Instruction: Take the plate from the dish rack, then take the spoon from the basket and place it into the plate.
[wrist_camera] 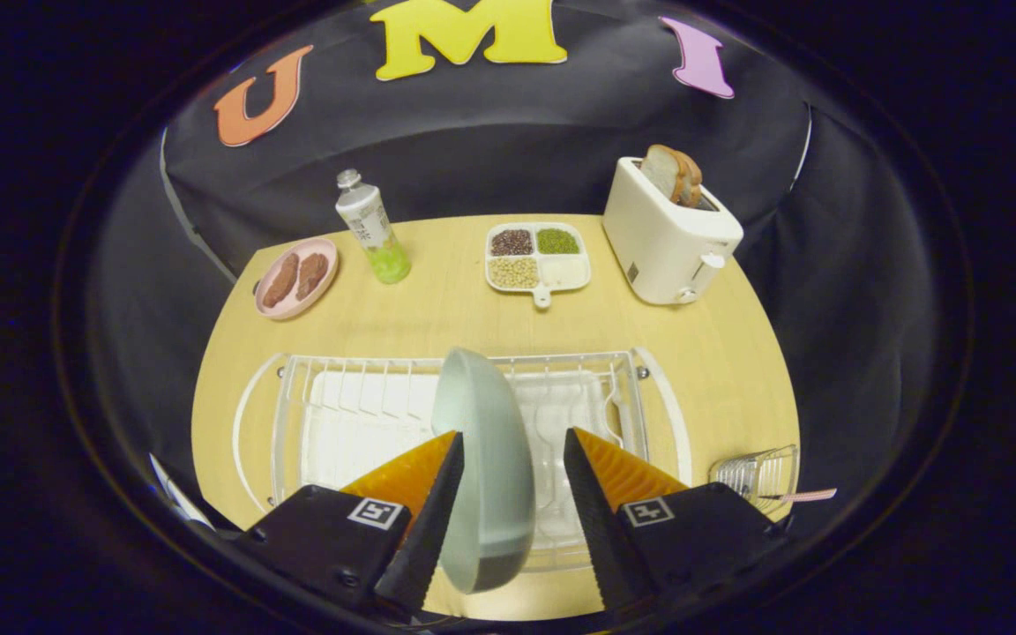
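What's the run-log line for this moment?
stage: grasping plate | claw: open, straddling plate | plate: on edge in dish rack

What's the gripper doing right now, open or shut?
Gripper: open, fingers either side of the upright plate in the dish rack, not clamped on it.

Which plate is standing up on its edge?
The grey-green plate in the dish rack, between the open gripper fingers. The pink plate and the divided tray lie flat beyond it.
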Demonstrator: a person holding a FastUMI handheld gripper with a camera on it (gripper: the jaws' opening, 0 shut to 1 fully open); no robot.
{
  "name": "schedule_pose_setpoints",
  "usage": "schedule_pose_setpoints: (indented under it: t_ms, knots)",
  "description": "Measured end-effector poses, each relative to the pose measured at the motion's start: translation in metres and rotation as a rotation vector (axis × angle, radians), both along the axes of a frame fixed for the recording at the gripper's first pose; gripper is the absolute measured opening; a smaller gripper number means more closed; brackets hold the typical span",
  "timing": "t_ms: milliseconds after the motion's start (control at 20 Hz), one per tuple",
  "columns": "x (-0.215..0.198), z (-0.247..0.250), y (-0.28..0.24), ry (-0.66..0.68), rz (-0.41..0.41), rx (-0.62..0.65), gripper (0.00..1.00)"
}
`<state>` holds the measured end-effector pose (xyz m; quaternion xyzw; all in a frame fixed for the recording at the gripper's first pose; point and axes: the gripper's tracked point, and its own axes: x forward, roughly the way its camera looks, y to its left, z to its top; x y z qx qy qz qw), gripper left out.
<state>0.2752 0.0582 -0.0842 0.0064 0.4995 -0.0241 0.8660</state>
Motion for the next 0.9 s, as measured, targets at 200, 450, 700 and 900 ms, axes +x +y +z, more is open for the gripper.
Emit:
schedule_pose_setpoints:
  t_ms: [200, 450, 700, 900]
  knots:
    - [-0.004, -0.001, 0.002, 0.027, -0.023, -0.043, 0.42]
    - [-0.007, 0.011, -0.006, 0.01, -0.034, -0.186, 0.32]
    - [-0.02, 0.019, -0.007, 0.025, -0.023, -0.264, 0.26]
    - [-0.024, 0.023, -0.01, 0.022, -0.052, -0.326, 0.21]
